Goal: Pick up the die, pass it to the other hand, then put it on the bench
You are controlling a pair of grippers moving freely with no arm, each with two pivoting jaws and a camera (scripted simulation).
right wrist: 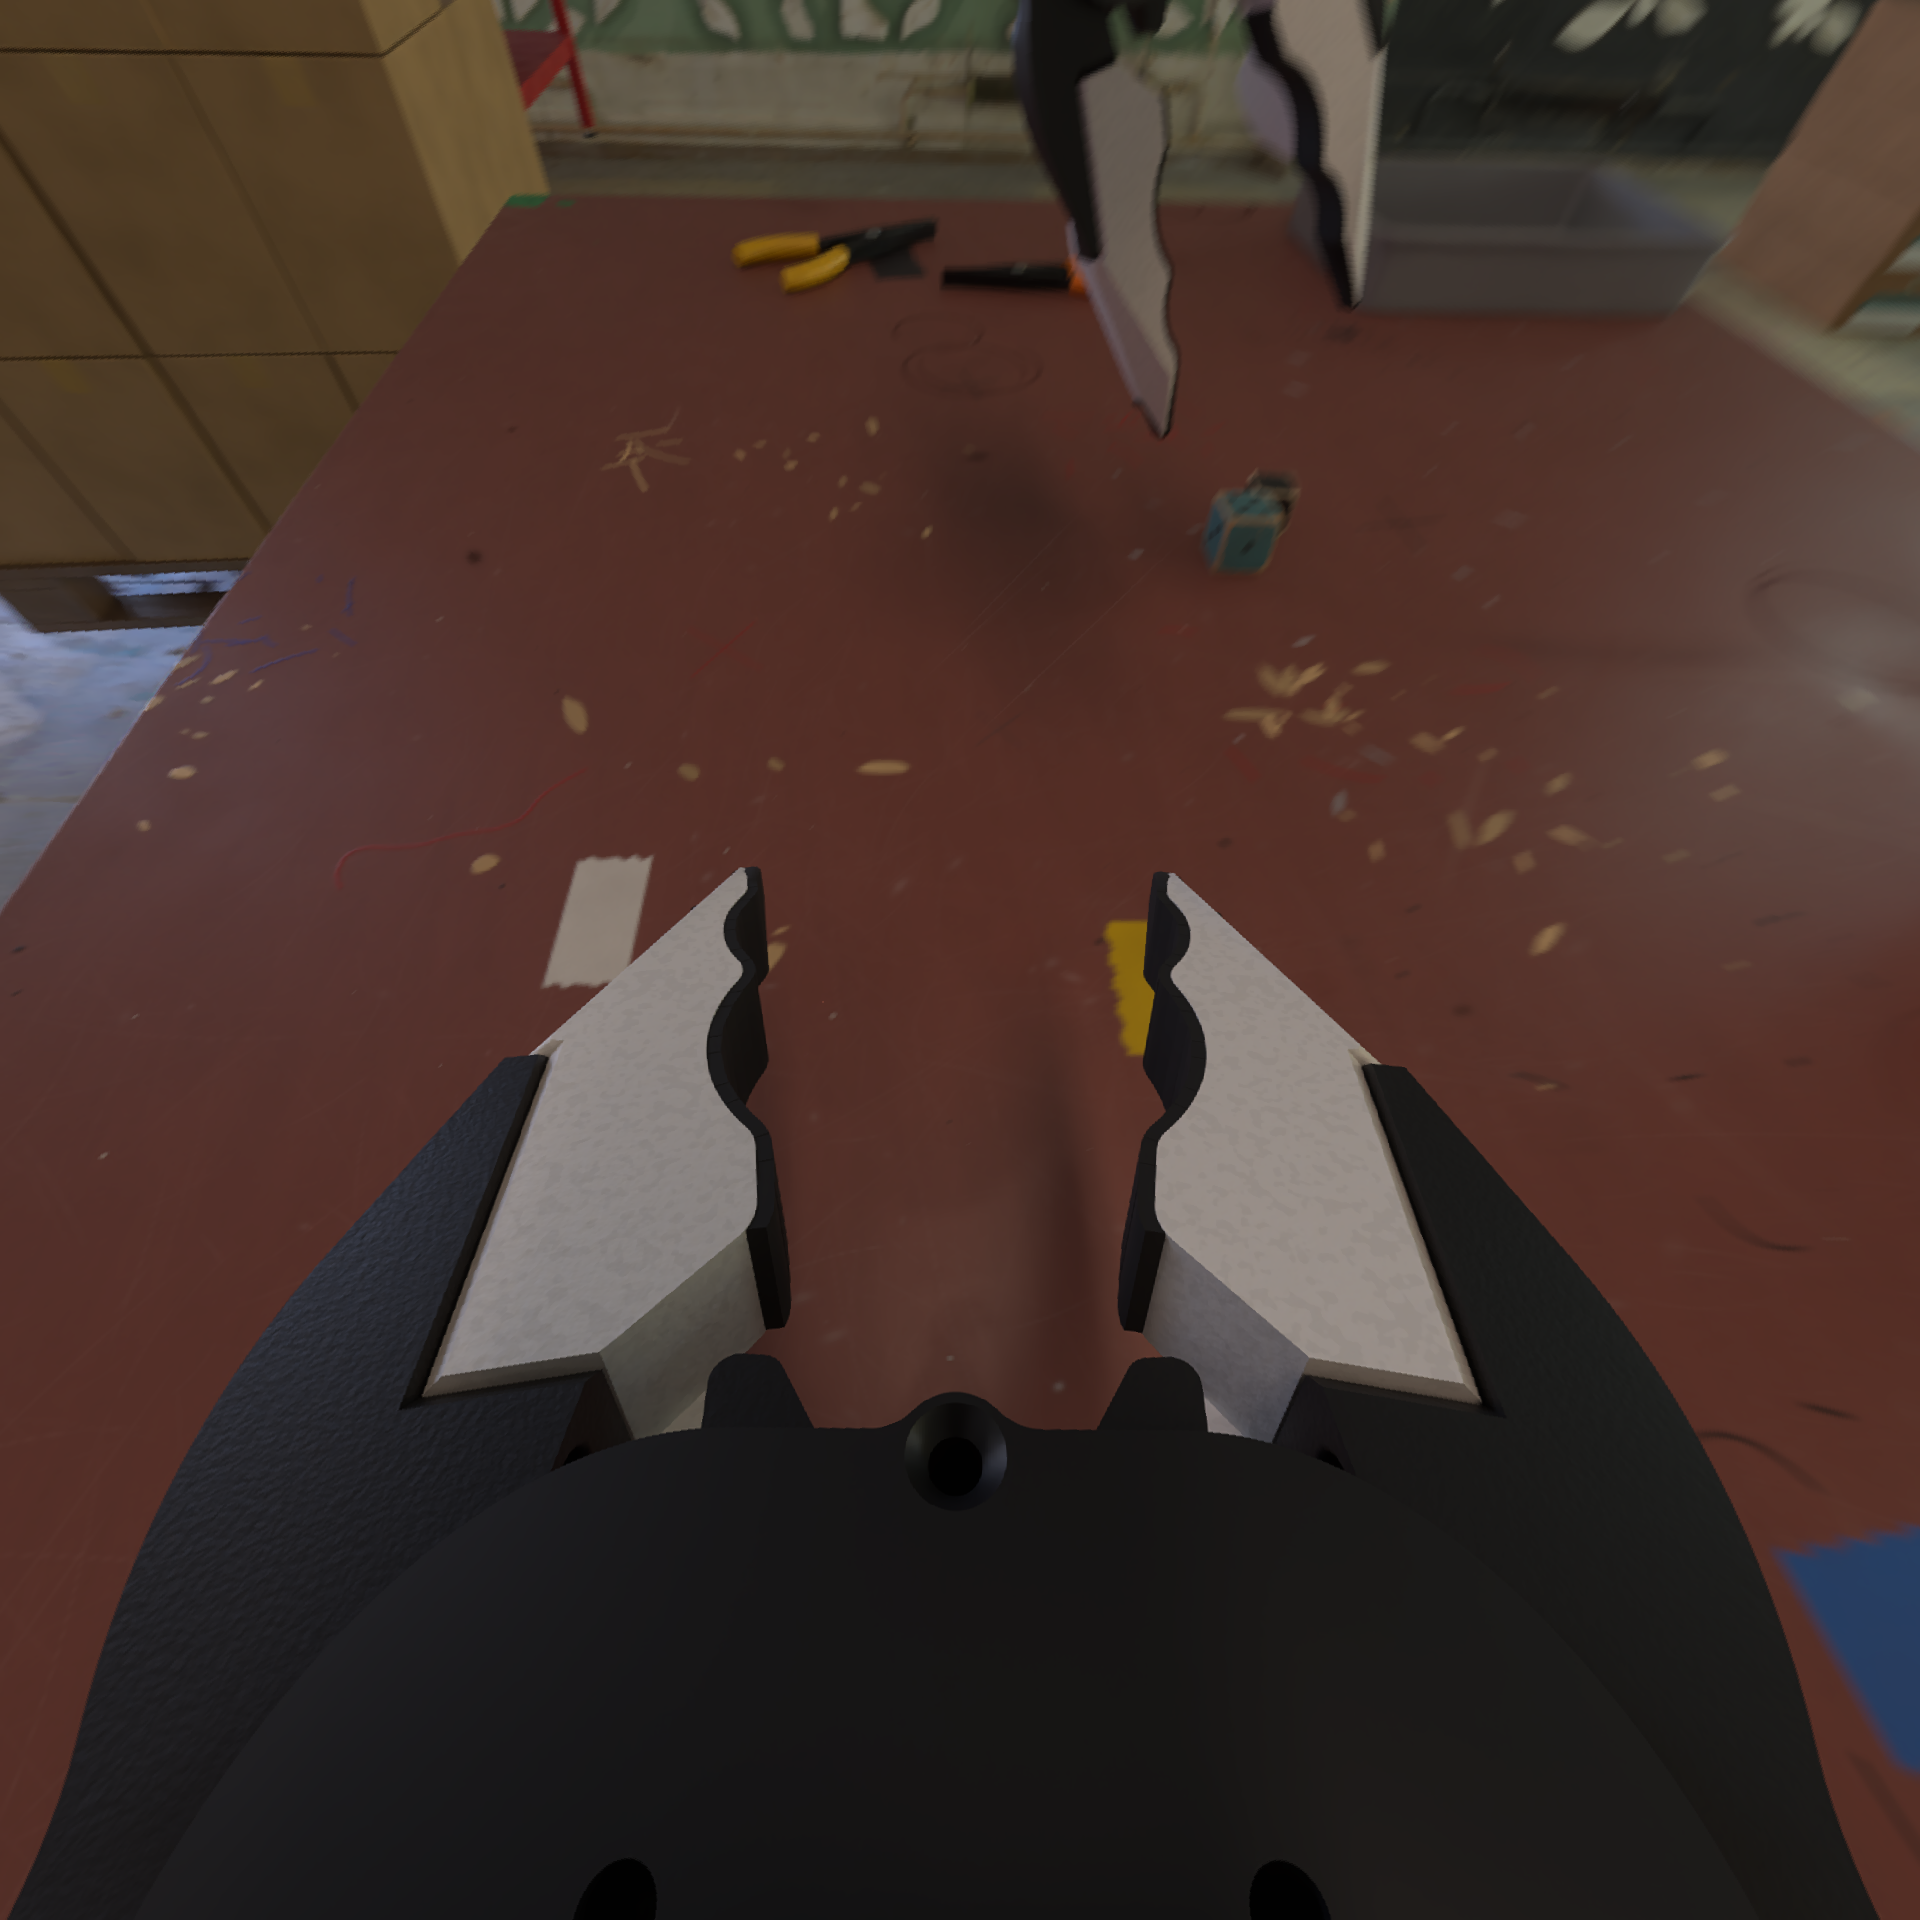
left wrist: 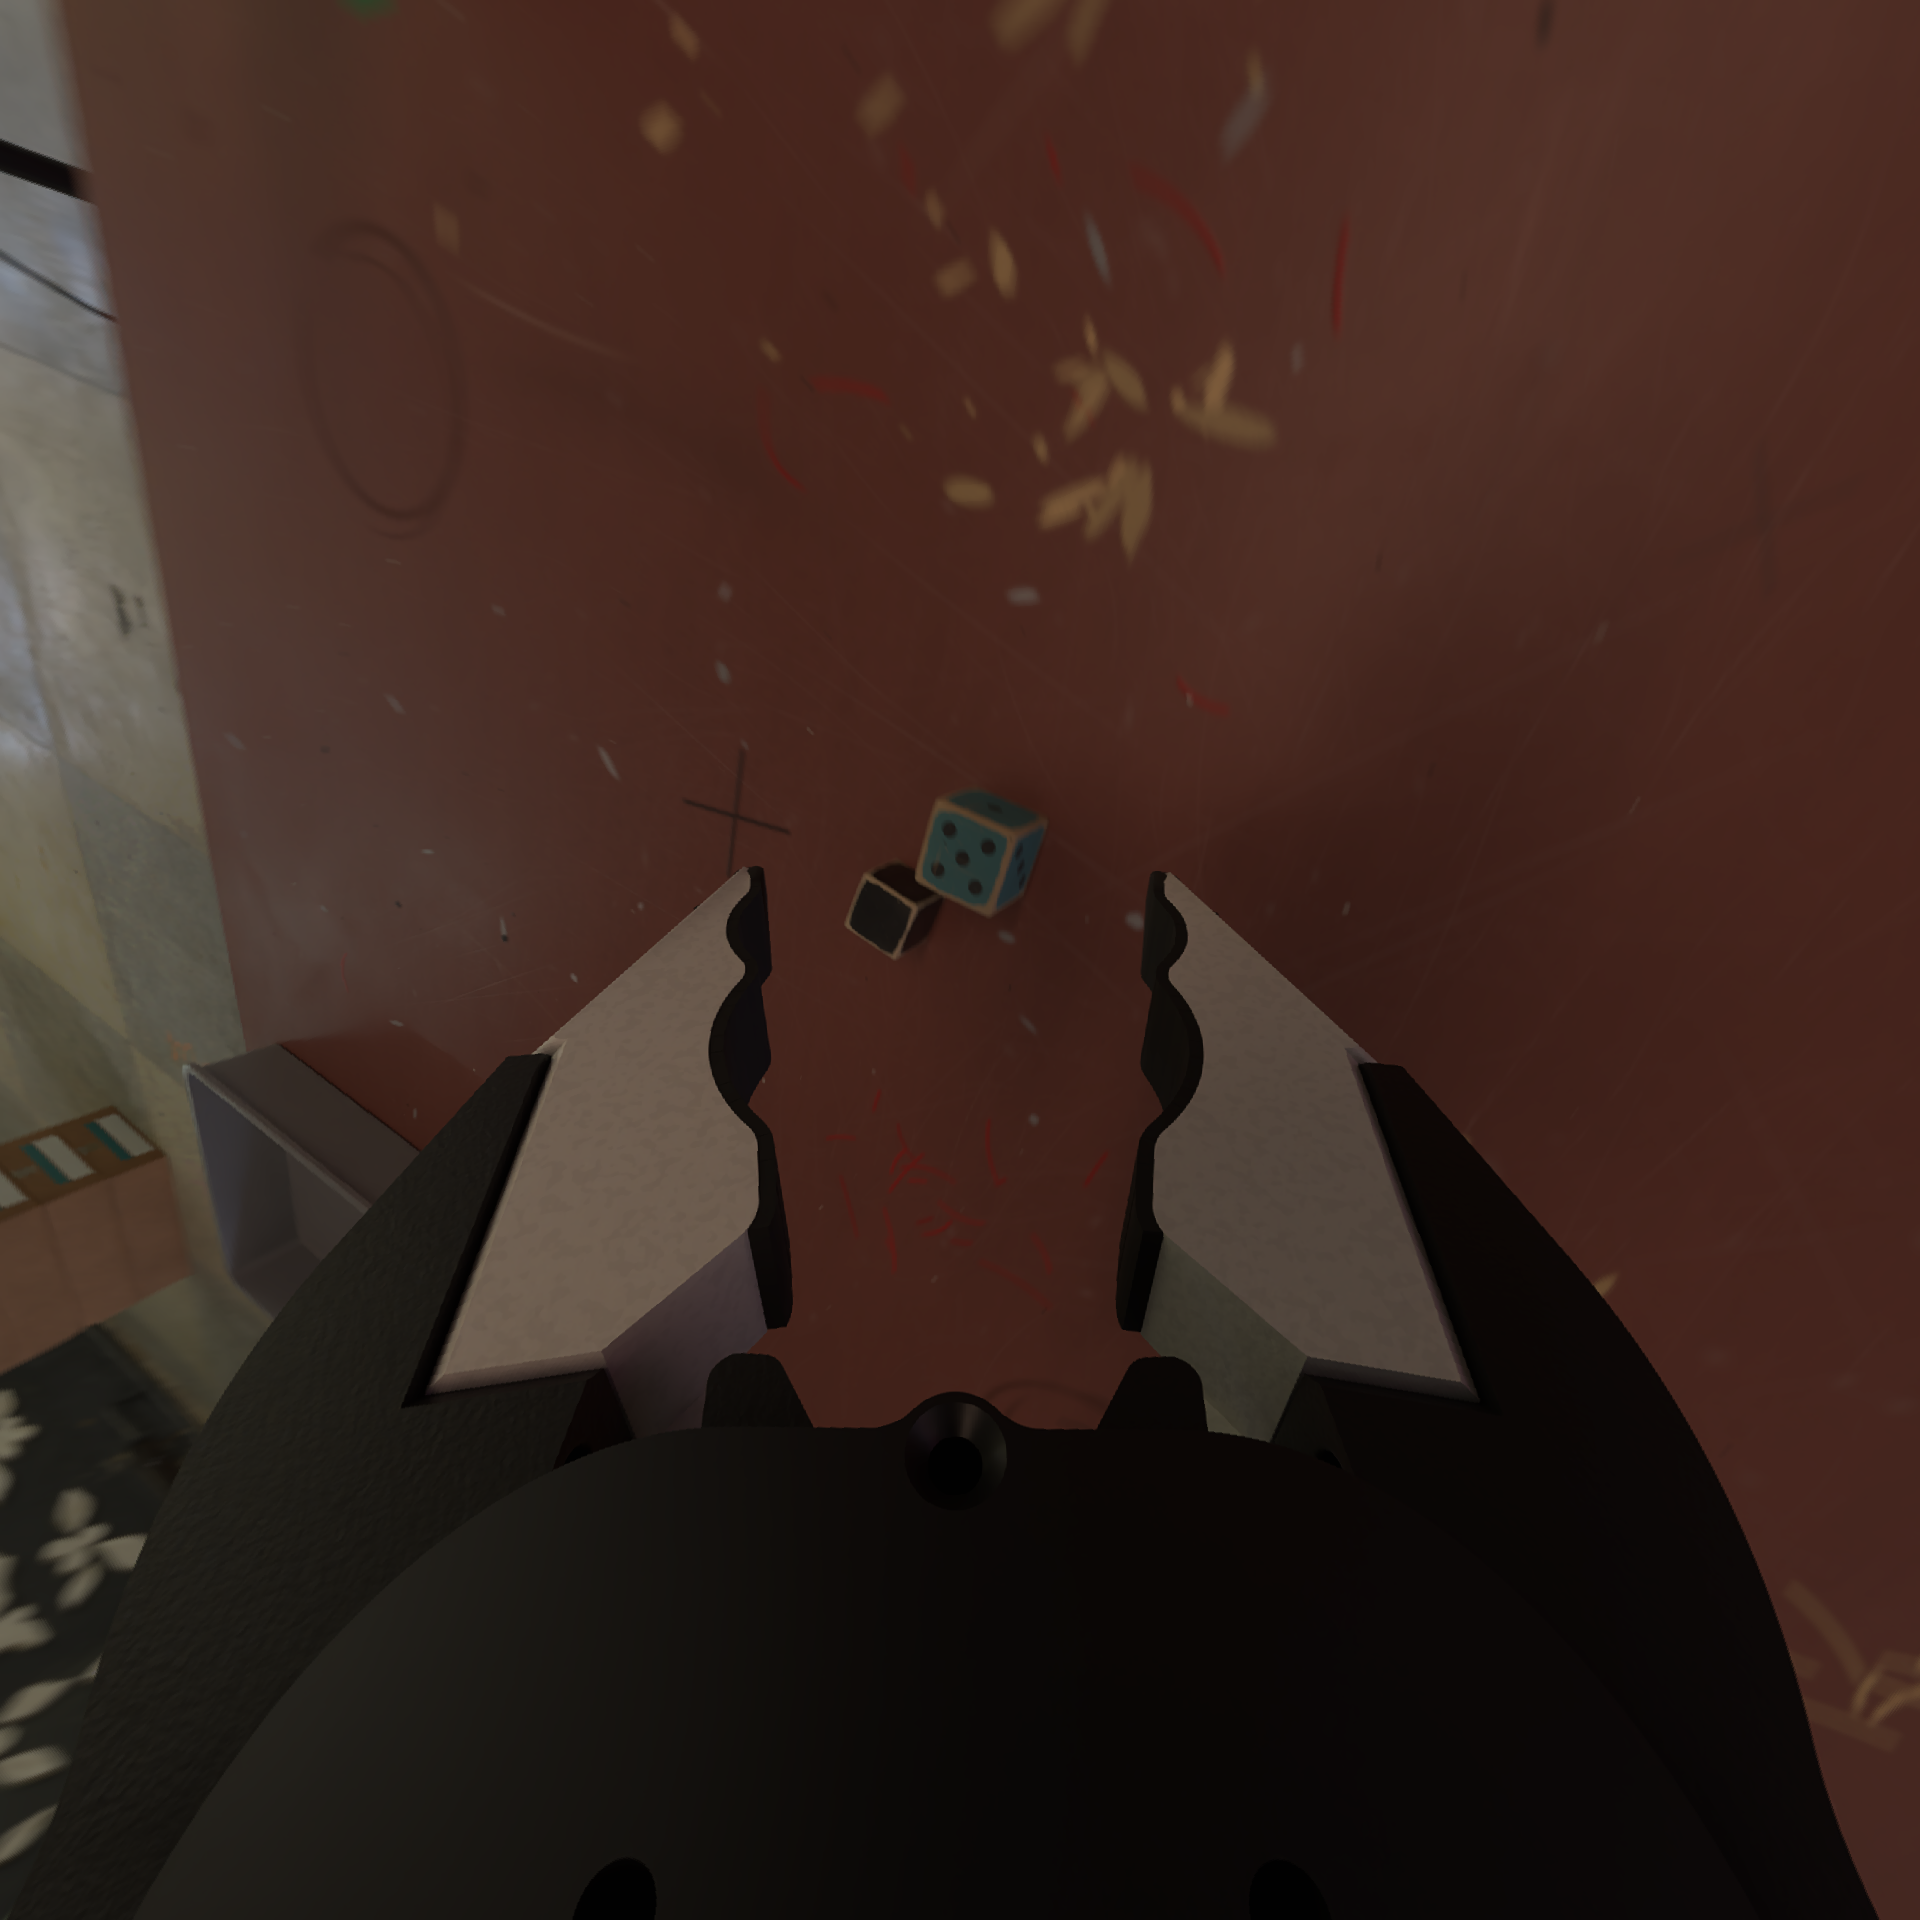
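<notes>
Reddish-brown board makes up the surface (left wrist: 1455,935) we hang over, scuffed and strewn with pale wood chips. We take the teal die as our landmark.

Nearest to us, the left tool (left wrist: 956,883) points down at the surface with its jaws spread wide and nothing between them. Just past its fingertips lies the die (left wrist: 979,852), teal with dark pips and a pale edge trim, resting on the surface. It is a cube, so we can name no long axis; it sits turned cornerwise to us, its five-pip face toward the camera. Touching the die on its near-left side is a smaller dark cube (left wrist: 891,910) with pale edges. A thin pencilled cross (left wrist: 738,816) marks the board left of the die.

Our right tool (right wrist: 956,878) hovers low, well short of the die, jaws wide and holding nothing. Close to it lie a strip of pale tape (right wrist: 600,920) and a yellow strip (right wrist: 1127,982). Beyond the die rest yellow-handled pliers (right wrist: 821,255) and a black marker (right wrist: 1013,276); a grey bin (right wrist: 1538,244) stands to the far right.

We can read no writing or brand anywhere.
</notes>
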